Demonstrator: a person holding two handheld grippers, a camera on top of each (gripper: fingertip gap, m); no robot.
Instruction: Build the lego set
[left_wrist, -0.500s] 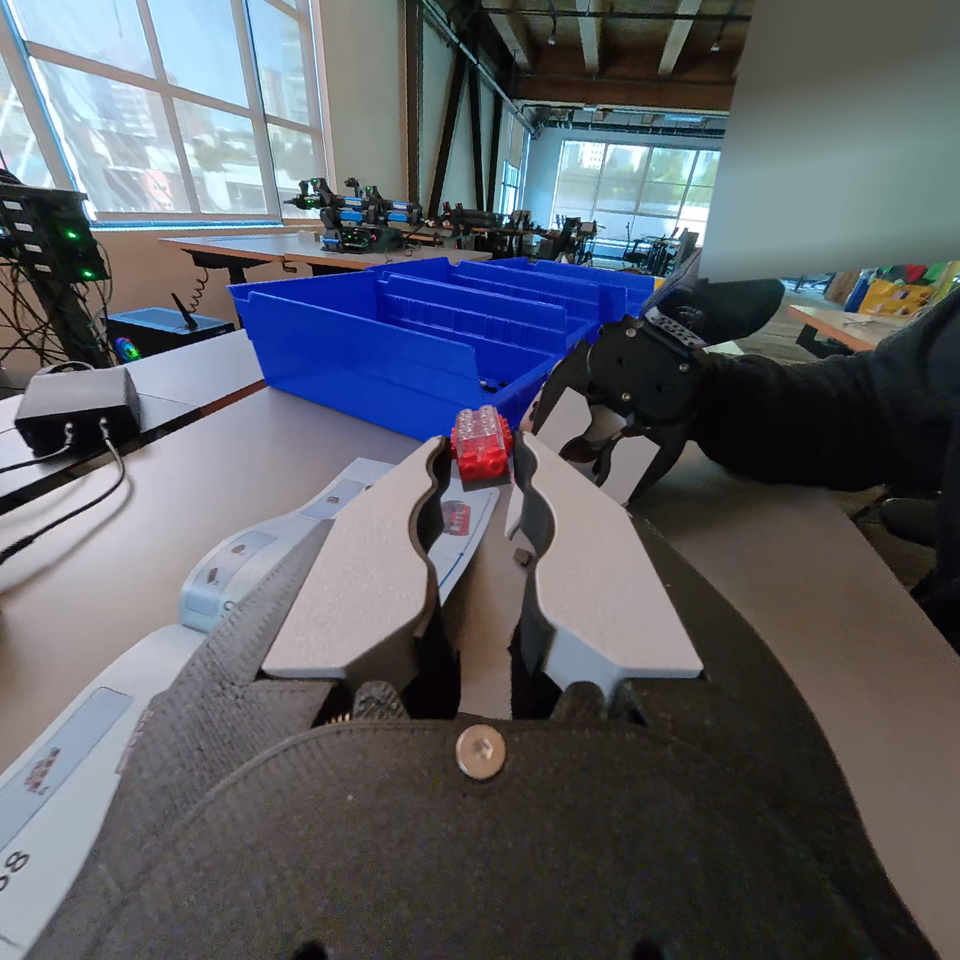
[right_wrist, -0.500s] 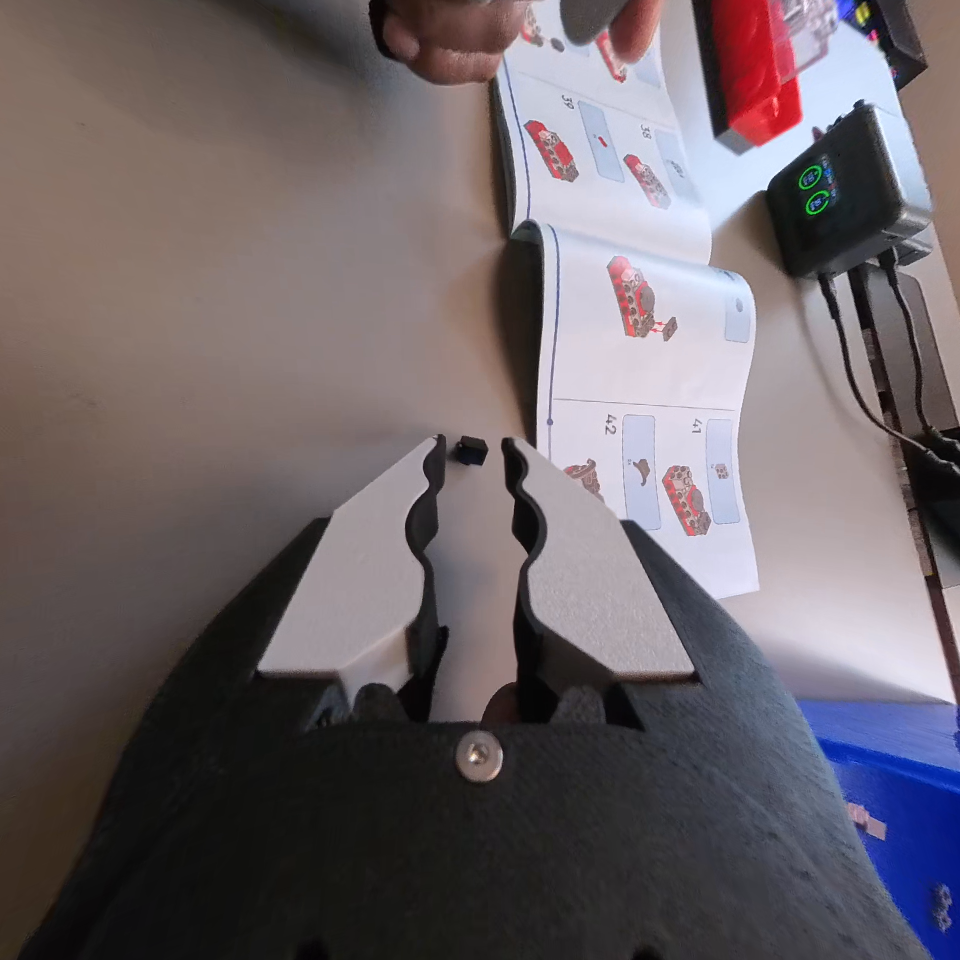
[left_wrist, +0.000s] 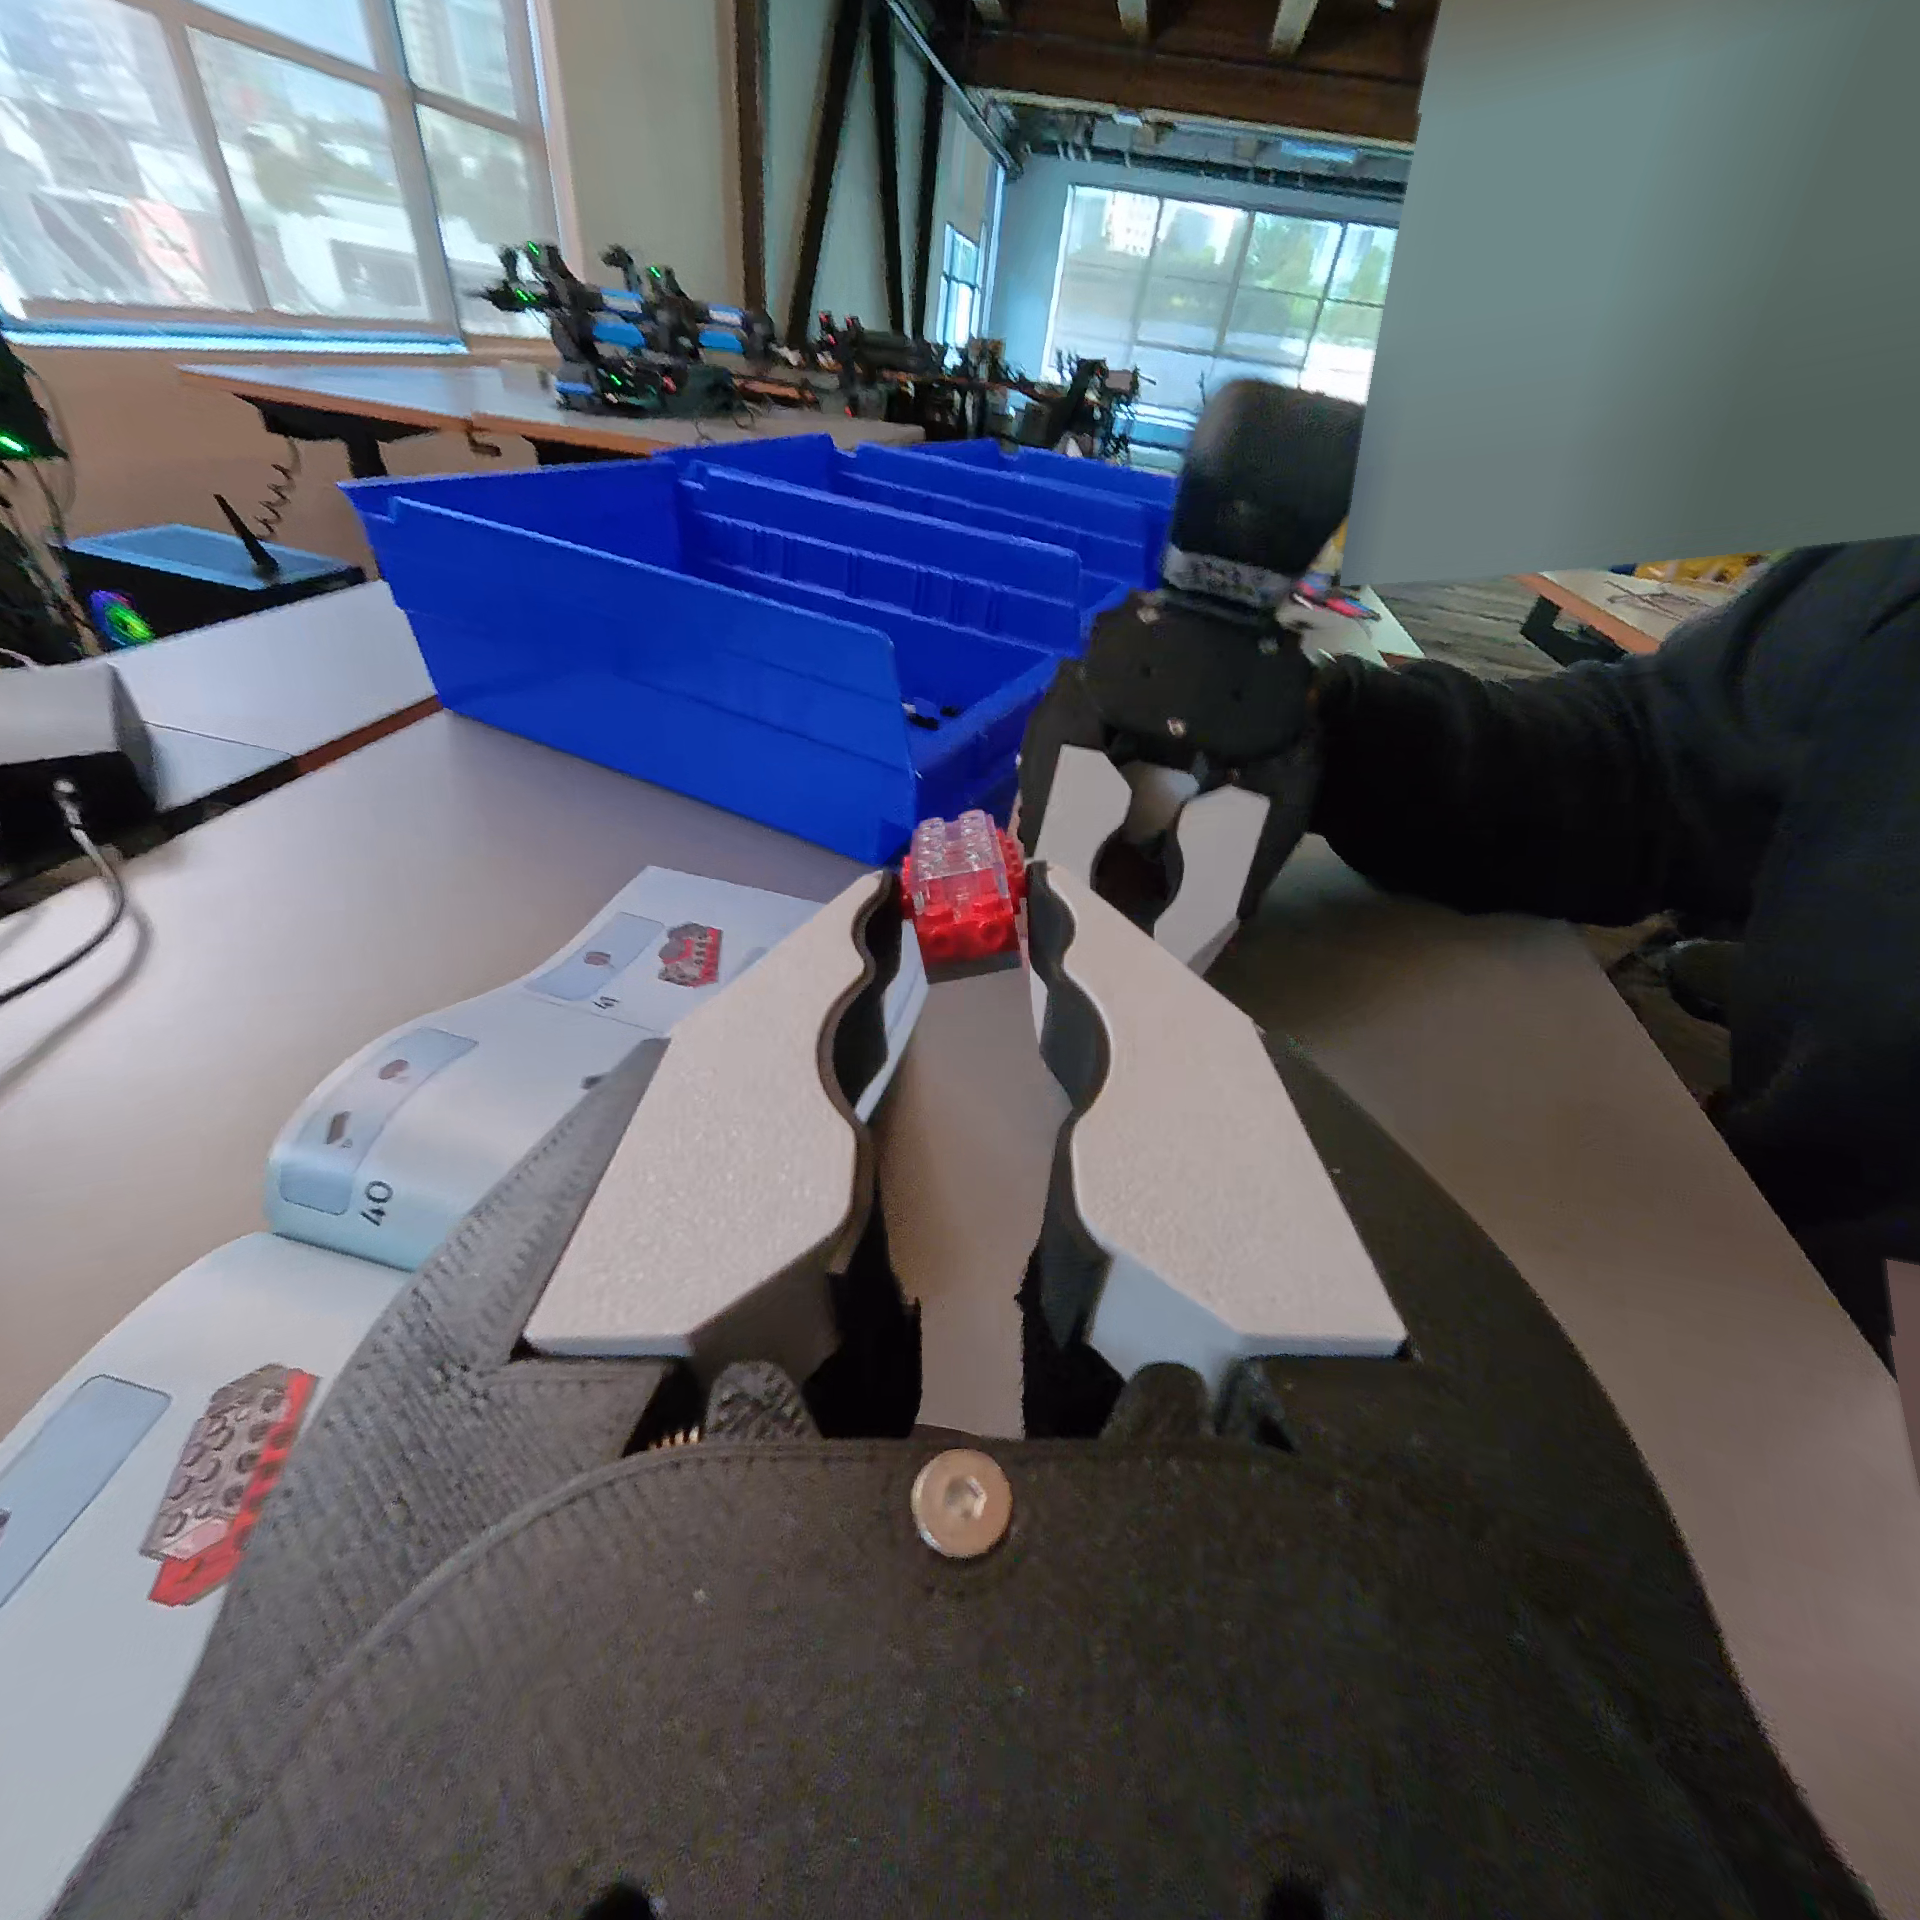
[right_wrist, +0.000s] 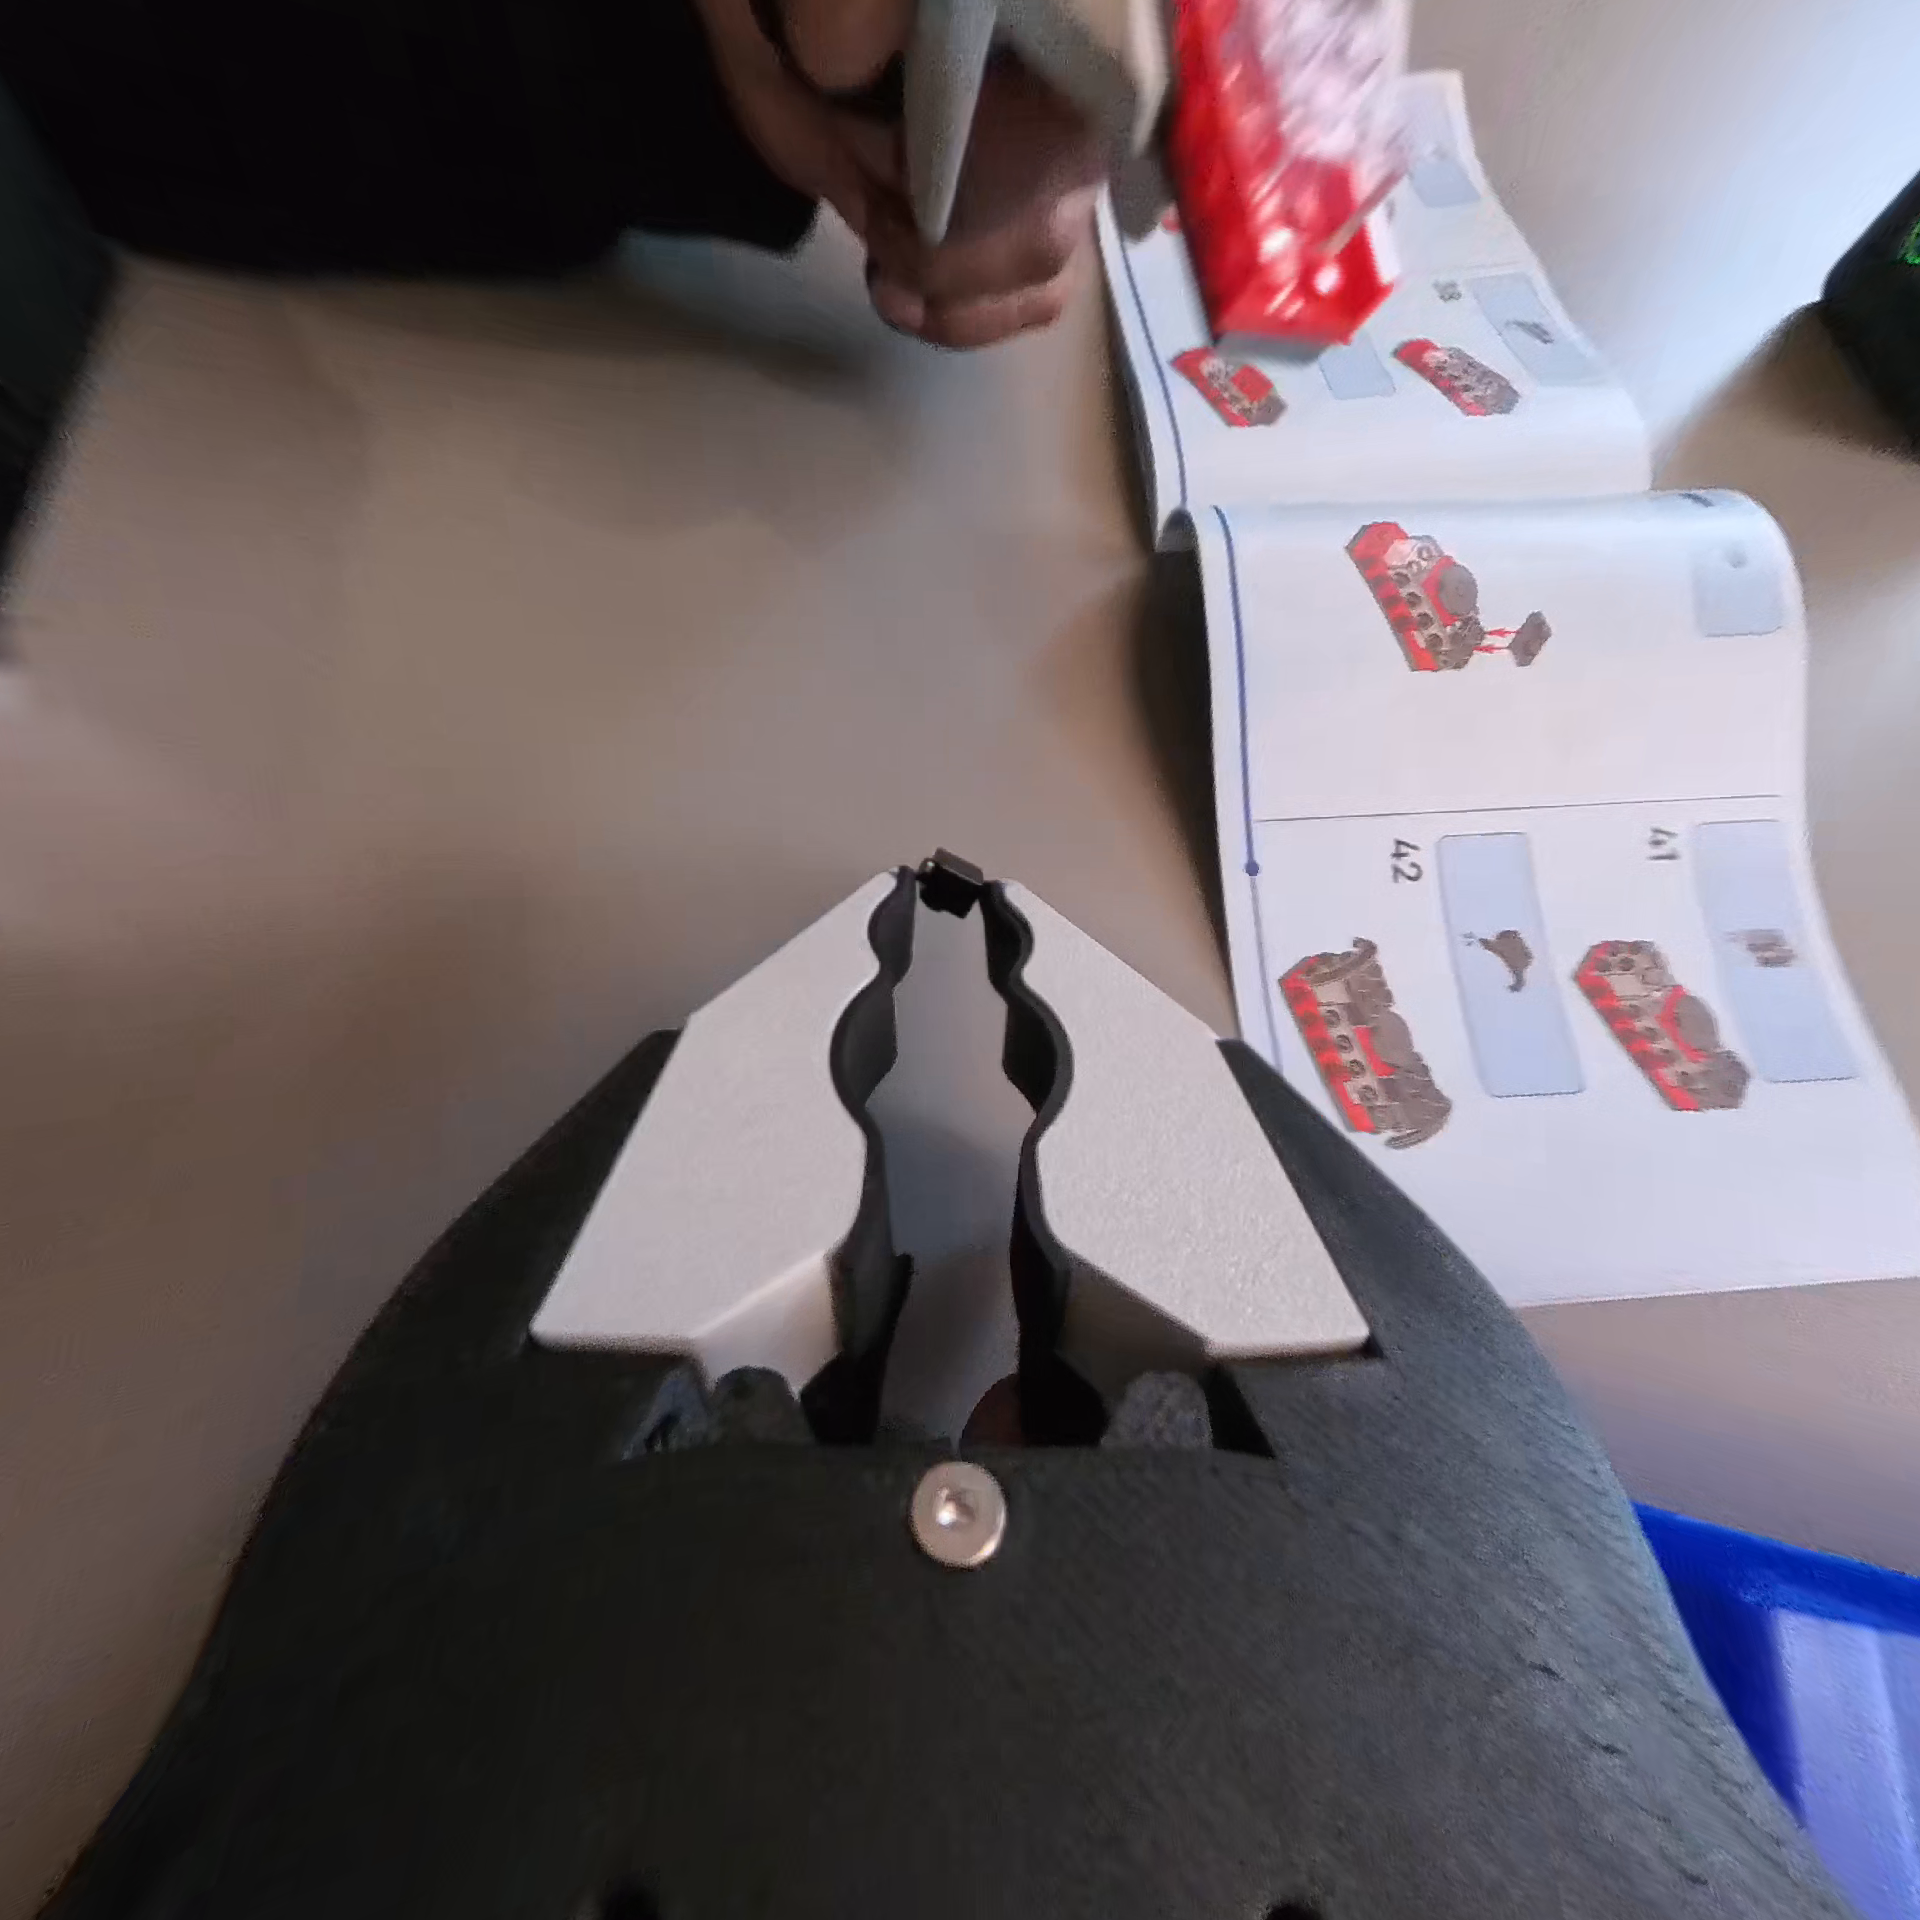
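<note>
Left gripper (left_wrist: 961, 899): fingers drawn in on the red model (left_wrist: 958, 906), pinching it at the tips; clear studded bricks on top, dark plate underneath. Gripper points level across the grey table (left_wrist: 343, 935), toward 12 o'clock in its own view. At 9 o'clock of the tips lies the open booklet (left_wrist: 488, 1081), pages curling. Blue bin (left_wrist: 665, 665) at 11 o'clock, farther back on the table.

Right gripper (right_wrist: 948, 881): tips pressed together on a small black piece (right_wrist: 951, 871), held just at the very ends of the fingers. In the left wrist view it sits at 1 o'clock, fingers angled down toward the table, a dark sleeve (left_wrist: 1621, 790) running off to the right behind it.

From the right wrist view: booklet at 2 to 3 o'clock, red model blurred at 1 o'clock over its far page, the person's hand (right_wrist: 935, 208) at 12 o'clock. A blue bin corner at 4 o'clock.
</note>
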